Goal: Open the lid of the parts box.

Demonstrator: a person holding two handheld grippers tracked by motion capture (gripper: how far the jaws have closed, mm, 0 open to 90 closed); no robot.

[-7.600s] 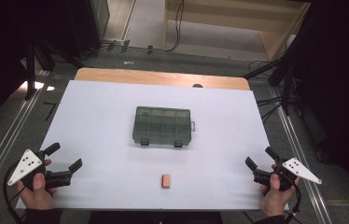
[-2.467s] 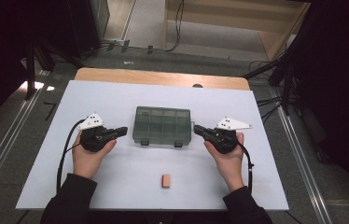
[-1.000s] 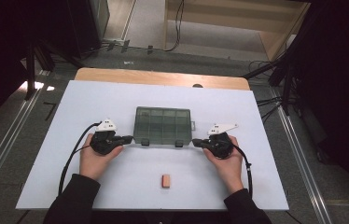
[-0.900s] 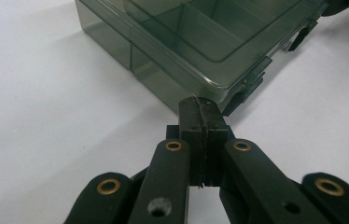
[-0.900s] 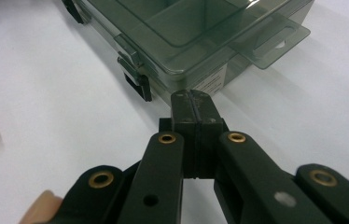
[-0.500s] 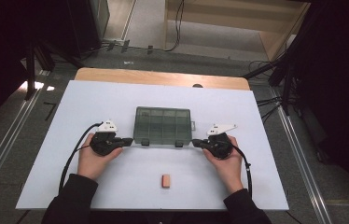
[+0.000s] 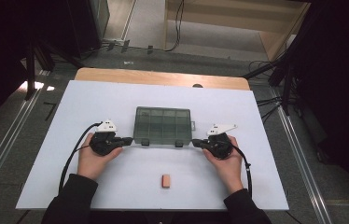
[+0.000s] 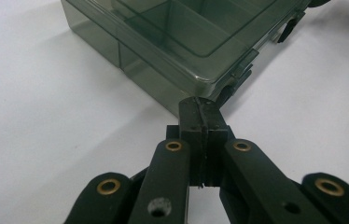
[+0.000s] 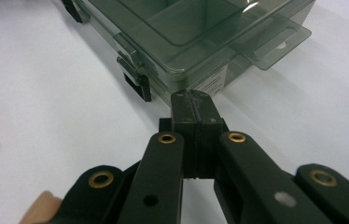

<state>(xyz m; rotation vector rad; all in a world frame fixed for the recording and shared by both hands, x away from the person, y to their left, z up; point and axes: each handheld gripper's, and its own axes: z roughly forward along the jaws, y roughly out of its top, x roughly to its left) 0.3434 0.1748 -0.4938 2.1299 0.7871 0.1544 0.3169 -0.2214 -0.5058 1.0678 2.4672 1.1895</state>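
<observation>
A smoky-green clear compartment box (image 7: 163, 125) lies lid-closed at the table's middle, with two dark latches (image 8: 240, 70) on its near side. My left gripper (image 7: 129, 140) is shut with nothing in it. Its tip (image 8: 199, 105) sits at the box's near left corner, by the left latch. My right gripper (image 7: 195, 143) is also shut and empty, its tip (image 9: 192, 100) against the near right corner beside the other latch (image 9: 136, 82). Whether the tips touch the box I cannot tell. A small tan block (image 7: 165, 180) lies near the front edge, between the person's forearms.
The white table (image 7: 70, 112) has a wooden strip (image 7: 163, 77) along its far edge. The box's hang tab (image 9: 275, 43) sticks out on its right side. Cables (image 7: 72, 156) trail from both grippers back along the forearms. Floor rails run on either side.
Both grippers came in from the table's near corners to the box's near corners. Over the last half second they barely moved.
</observation>
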